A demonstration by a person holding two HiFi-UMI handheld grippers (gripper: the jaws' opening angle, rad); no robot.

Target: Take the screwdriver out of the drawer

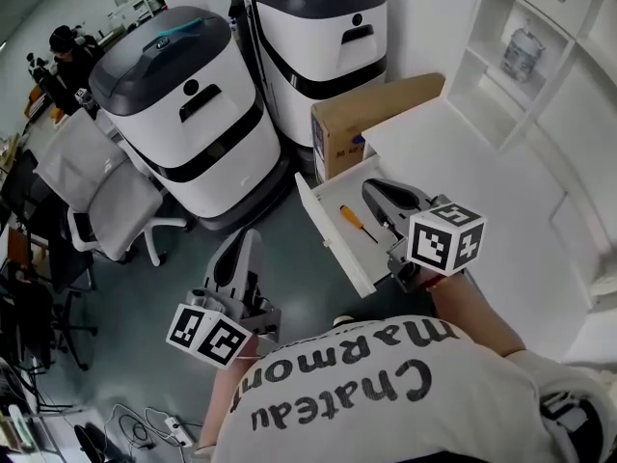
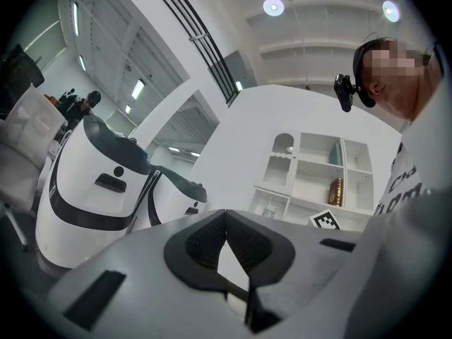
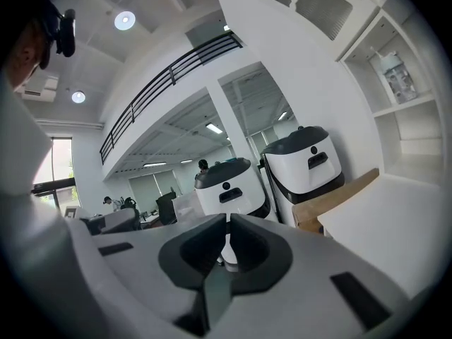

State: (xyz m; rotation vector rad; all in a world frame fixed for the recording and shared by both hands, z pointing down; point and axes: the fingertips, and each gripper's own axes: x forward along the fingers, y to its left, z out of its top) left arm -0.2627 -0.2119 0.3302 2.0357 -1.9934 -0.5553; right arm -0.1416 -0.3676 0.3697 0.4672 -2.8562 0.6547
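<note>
A screwdriver (image 1: 355, 220) with an orange handle lies in the open white drawer (image 1: 331, 242), which is pulled out from the white desk. My right gripper (image 1: 370, 189) hovers over the drawer's right part, just right of the screwdriver, jaws shut and empty. In the right gripper view its closed tips (image 3: 228, 218) point level across the room, and the screwdriver is out of sight. My left gripper (image 1: 249, 236) hangs over the grey floor to the left of the drawer. In the left gripper view its tips (image 2: 225, 212) meet, with nothing between them.
Two large white-and-dark-grey machines (image 1: 188, 114) (image 1: 318, 37) stand behind the drawer. A cardboard box (image 1: 371, 114) leans beside the white desk top (image 1: 463, 181). A grey office chair (image 1: 106, 191) is at the left, wall shelves (image 1: 521, 56) at the right, and a person (image 1: 72, 51) sits far back.
</note>
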